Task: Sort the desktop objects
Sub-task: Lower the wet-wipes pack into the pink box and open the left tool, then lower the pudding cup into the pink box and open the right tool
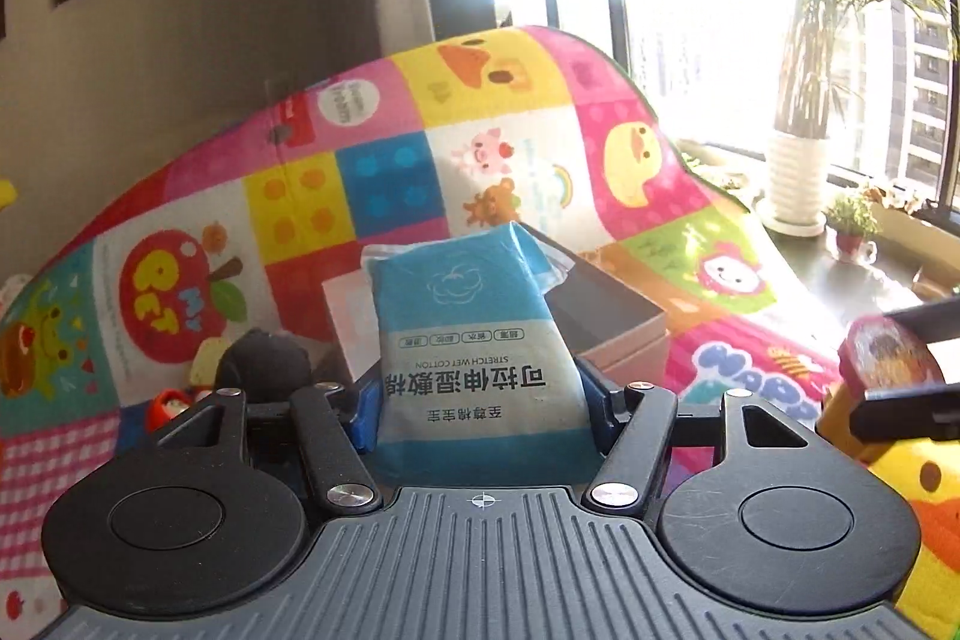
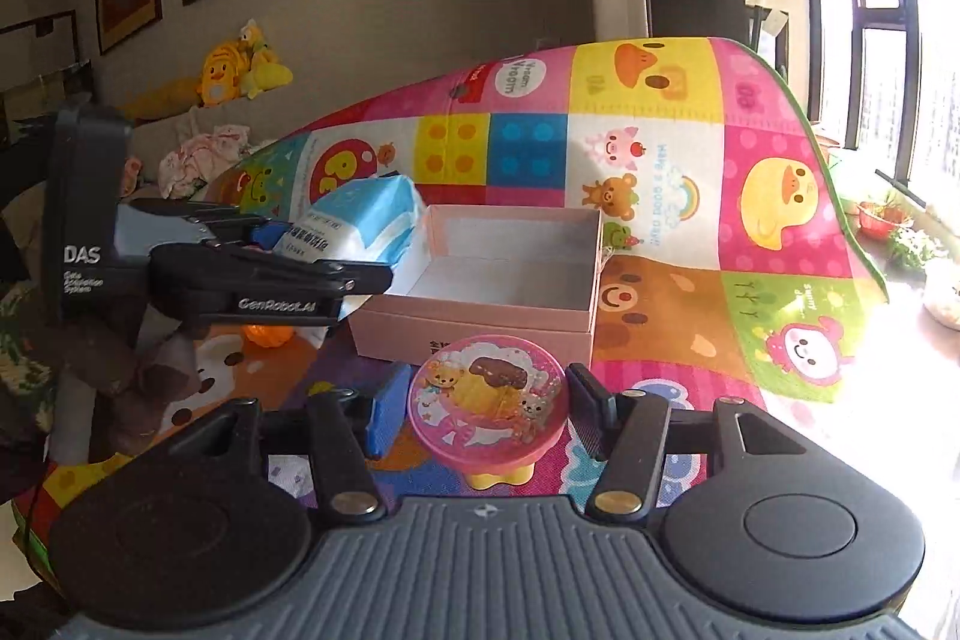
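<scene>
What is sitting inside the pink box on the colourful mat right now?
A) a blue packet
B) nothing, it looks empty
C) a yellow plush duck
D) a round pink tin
B: the right wrist view shows the pink box open, with only its bare pale floor and walls showing.
</scene>
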Motion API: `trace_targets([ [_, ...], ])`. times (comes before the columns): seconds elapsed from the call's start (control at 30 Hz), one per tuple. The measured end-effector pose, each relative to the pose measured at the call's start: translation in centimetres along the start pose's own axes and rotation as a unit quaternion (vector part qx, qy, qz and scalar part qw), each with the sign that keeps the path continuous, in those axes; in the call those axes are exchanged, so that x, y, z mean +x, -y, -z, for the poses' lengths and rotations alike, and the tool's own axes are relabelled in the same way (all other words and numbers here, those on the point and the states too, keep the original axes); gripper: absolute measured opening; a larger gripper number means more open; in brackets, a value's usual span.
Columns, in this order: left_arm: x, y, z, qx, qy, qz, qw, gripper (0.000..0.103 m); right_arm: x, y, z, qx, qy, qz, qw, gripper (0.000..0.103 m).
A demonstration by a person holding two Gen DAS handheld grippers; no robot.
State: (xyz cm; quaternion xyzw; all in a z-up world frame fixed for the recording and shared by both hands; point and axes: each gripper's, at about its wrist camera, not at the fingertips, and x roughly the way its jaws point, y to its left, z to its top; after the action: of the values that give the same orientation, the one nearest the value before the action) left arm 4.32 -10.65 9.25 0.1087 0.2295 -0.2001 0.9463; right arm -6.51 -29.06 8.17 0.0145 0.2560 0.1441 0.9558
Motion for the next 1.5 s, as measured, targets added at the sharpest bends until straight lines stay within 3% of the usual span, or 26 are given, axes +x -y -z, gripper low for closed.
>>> trace_targets([
  [0.1, 5.0, -0.1, -2.5, -0.039, -0.013, 0.013, 0.9991, 0.067, 0.6, 0.4, 0.0, 0.011, -0.005, -0.003, 1.000, 0.056],
  [0.23, 11.1, 0.2, -3.0, -0.062, -0.056, 0.030, 0.9961, 0.070, 1.8, 1.5, -0.3, 0.023, -0.014, 0.009, 1.000, 0.056],
  [0.3, 12.6, -0.1, -2.4, -0.078, -0.078, 0.060, 0.9921, 0.080, 2.3, 1.8, -0.6, 0.021, -0.018, 0.019, 0.999, 0.056],
  [0.4, 10.0, -1.7, -1.4, -0.094, -0.046, 0.082, 0.9911, 0.096, 3.3, 2.0, -1.5, 0.009, -0.014, 0.035, 0.999, 0.056],
  [0.5, 5.6, -3.9, 0.4, -0.108, -0.009, 0.070, 0.9916, 0.098, 5.3, 1.7, -3.7, -0.016, -0.006, 0.044, 0.999, 0.056],
  [0.6, 2.2, -5.5, 3.1, -0.110, 0.007, 0.030, 0.9935, 0.100, 9.2, 1.5, -7.7, -0.014, -0.006, 0.034, 0.999, 0.056],
  [0.8, -1.2, -7.6, 8.0, -0.101, 0.003, -0.020, 0.9947, 0.101, 20.9, 0.4, -13.4, 0.017, -0.038, 0.034, 0.999, 0.056],
  [0.93, -2.4, -10.6, 10.0, -0.138, 0.002, -0.055, 0.9889, 0.102, 27.9, 0.9, -13.5, 0.065, -0.101, 0.048, 0.992, 0.056],
  [1.03, -2.4, -11.9, 11.0, -0.159, 0.000, -0.057, 0.9856, 0.102, 30.5, 1.2, -13.0, 0.066, -0.117, 0.084, 0.987, 0.056],
  [1.2, -1.8, -12.6, 12.1, -0.179, -0.006, -0.045, 0.9827, 0.103, 32.2, 2.2, -12.1, 0.073, -0.142, 0.113, 0.981, 0.056],
  [1.27, -1.7, -12.8, 12.3, -0.186, -0.005, -0.042, 0.9817, 0.103, 32.1, 2.8, -12.1, 0.086, -0.151, 0.103, 0.979, 0.063],
  [1.4, -1.8, -13.3, 12.7, -0.192, -0.008, -0.061, 0.9795, 0.103, 28.9, 2.5, -12.5, 0.080, -0.118, 0.105, 0.984, 0.065],
  [1.5, -2.0, -14.1, 12.9, -0.212, -0.002, -0.096, 0.9726, 0.103, 24.9, 0.5, -12.6, 0.056, -0.081, 0.072, 0.993, 0.065],
])
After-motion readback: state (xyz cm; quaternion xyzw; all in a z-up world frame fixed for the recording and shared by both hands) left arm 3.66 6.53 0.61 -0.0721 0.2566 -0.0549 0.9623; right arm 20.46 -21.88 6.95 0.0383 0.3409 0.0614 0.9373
